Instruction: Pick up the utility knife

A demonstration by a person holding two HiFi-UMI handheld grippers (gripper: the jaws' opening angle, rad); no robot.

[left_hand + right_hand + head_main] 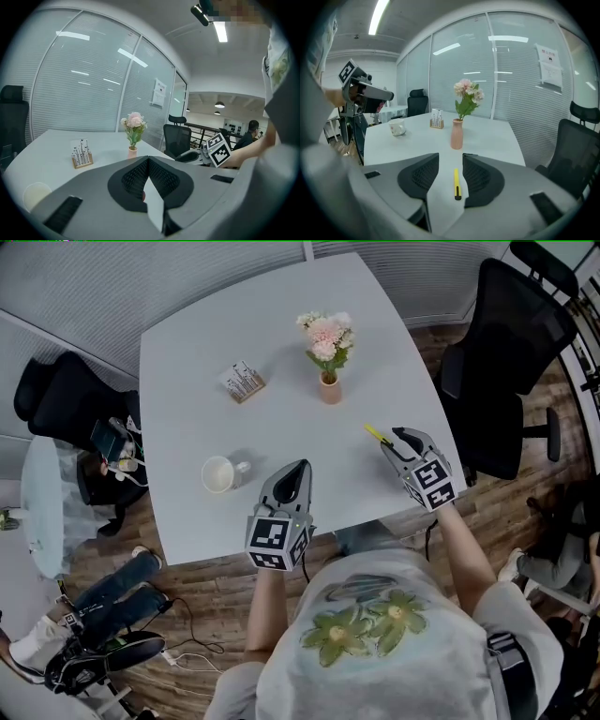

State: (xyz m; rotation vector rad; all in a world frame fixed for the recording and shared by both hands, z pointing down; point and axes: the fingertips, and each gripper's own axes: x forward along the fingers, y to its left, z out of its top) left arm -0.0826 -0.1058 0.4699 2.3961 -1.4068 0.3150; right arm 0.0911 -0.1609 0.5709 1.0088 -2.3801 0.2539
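Right gripper (450,160) fingers stand released, with the yellow utility knife (457,183) lying lengthwise between them on the white table (487,136), touching neither pad. Left gripper (148,161) fingers are clenched on nothing. Slim, stiff and light, the knife probably skids easily; pinching its flanks mid-length looks safest.

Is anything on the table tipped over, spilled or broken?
Nothing stands out. The flower vase and the mug stand upright, and so does the little card stand. The yellow utility knife lies flat on the table, between the open jaws of the right gripper, which do not touch it.
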